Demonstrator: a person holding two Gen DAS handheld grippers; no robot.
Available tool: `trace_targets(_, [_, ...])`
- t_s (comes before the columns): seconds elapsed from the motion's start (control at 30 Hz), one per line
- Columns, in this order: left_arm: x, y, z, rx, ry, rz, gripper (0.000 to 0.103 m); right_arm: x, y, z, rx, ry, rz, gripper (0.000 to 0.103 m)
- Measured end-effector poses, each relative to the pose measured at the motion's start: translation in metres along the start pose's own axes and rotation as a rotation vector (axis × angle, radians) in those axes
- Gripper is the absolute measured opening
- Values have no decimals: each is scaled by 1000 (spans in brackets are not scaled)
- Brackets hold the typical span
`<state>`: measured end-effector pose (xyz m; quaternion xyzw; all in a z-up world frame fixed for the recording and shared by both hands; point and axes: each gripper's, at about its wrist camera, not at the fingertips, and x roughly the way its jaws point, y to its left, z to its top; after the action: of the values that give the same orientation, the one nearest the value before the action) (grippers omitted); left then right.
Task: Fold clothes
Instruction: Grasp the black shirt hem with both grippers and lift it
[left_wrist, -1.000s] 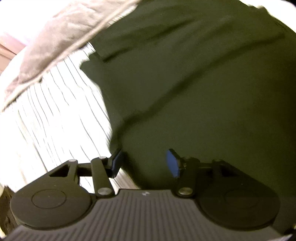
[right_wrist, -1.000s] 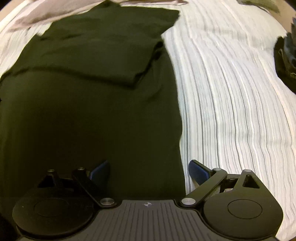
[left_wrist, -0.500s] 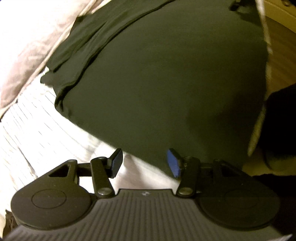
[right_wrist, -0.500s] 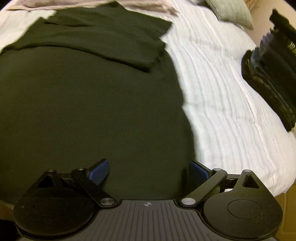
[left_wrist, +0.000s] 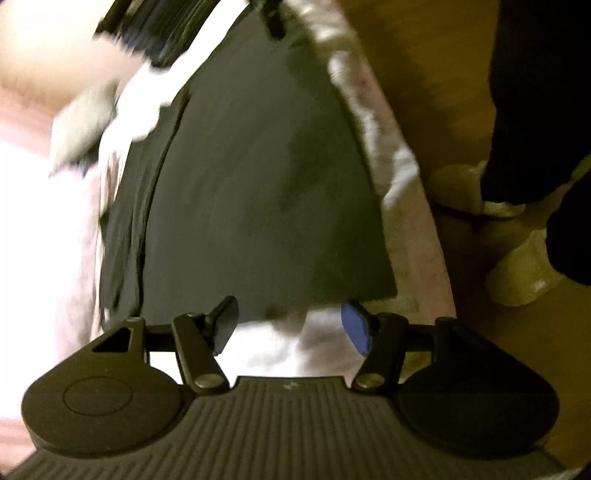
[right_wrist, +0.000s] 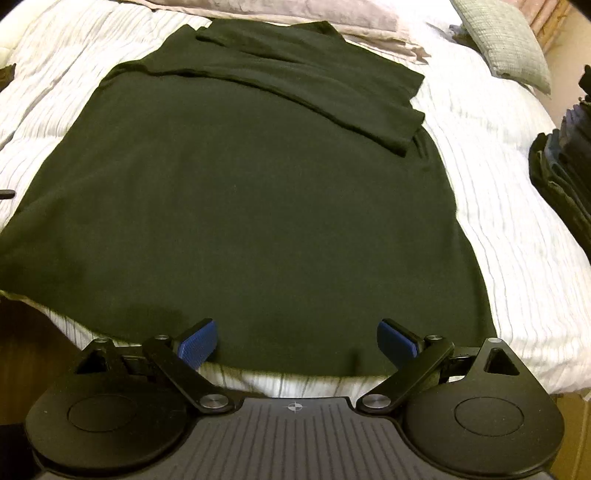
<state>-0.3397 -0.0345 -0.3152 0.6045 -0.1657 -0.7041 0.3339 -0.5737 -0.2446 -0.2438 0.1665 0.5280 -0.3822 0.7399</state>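
A dark green garment (right_wrist: 258, 184) lies flat on the white striped bed cover (right_wrist: 509, 229), with a sleeve part (right_wrist: 332, 85) folded across its far end. My right gripper (right_wrist: 297, 341) hovers over the near hem, open, with no cloth pinched between the blue pads. In the blurred left wrist view the same garment (left_wrist: 258, 184) stretches away from my left gripper (left_wrist: 290, 325). Its jaws are opening and stand just over the garment's side edge near a corner. Nothing is pressed between them.
A stack of dark folded clothes (right_wrist: 565, 177) sits at the right edge of the bed. A grey pillow (right_wrist: 506, 40) and a pink blanket (right_wrist: 295, 11) lie at the far end. Beside the bed, a person's dark trouser legs (left_wrist: 535, 92) and pale slippers (left_wrist: 517, 273) stand on the wooden floor.
The left gripper has swung and rolled along the garment to its edge by the bed side, and its jaws have widened. The right gripper has drawn back to the near hem.
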Motion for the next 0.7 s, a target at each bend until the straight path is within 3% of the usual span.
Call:
trace_targets(0.13, [13,-1,2,106,-72,-42,51,-12,-6,-11,2,-8,-18,96])
trace_targets(0.17, [16,4,1,103,-78,-58,41,-18,-7,-14,-2,-15,-21,96])
trace_targets(0.2, [18,9,-1,100,-83,-74,25,-22,-7,-17,-18,-24,-20,96])
trace_targets(0.3, [16,35,2,5,-81,-88,5,-25,-2,-23,-115,-57,1,96])
trace_targets(0.53, [-4,134,9,-467,-55,-132,4,-28,44,-44,-449,-243,60,96])
trace_targets(0.7, [-5,174,8,-617,-33,-153,4,-19,81,-36,-549,-380,99,95])
